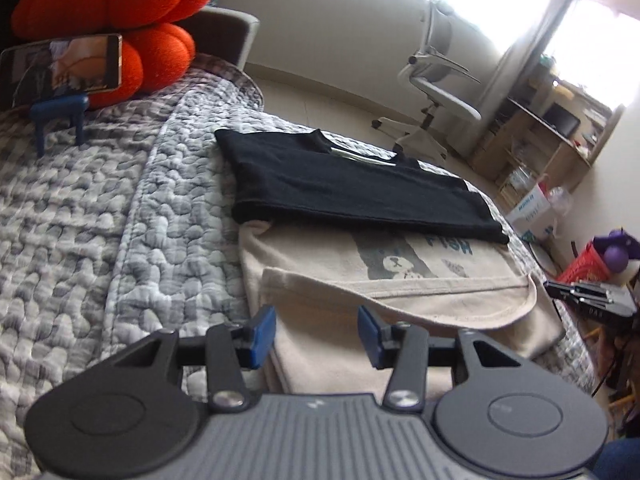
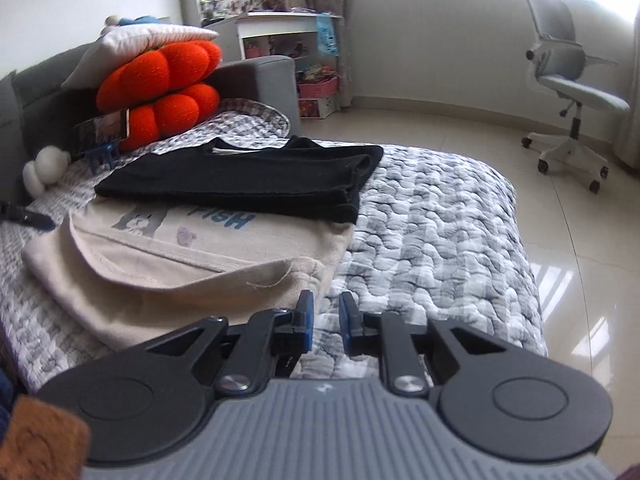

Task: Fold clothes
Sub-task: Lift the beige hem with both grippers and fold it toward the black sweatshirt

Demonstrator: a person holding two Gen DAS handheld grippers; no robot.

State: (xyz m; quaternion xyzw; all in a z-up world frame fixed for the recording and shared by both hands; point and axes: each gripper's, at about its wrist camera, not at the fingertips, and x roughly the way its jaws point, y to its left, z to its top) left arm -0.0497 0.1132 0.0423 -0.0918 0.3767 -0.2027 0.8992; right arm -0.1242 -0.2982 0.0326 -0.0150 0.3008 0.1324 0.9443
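Observation:
A beige T-shirt (image 1: 400, 276) with a grey and blue print lies on the quilted bed, its near hem folded up over the print. A folded black shirt (image 1: 340, 188) rests on its far part. My left gripper (image 1: 316, 336) is open, its blue pads (image 1: 262, 336) wide apart just above the beige shirt's near left corner, gripping nothing. In the right wrist view the beige T-shirt (image 2: 180, 280) and the black shirt (image 2: 248, 184) lie to the left. My right gripper (image 2: 327, 320) stands open by a narrow gap over the quilt, just right of the beige shirt's near corner.
The grey-and-white quilt (image 2: 440, 220) covers the bed. Orange cushions (image 1: 120, 8) and a phone on a blue stand (image 1: 64, 68) sit at the head end. A white office chair (image 2: 572, 92) stands on the tiled floor. Shelves, a box (image 1: 528, 208) and a red basket (image 1: 580, 268) lie beyond the bed.

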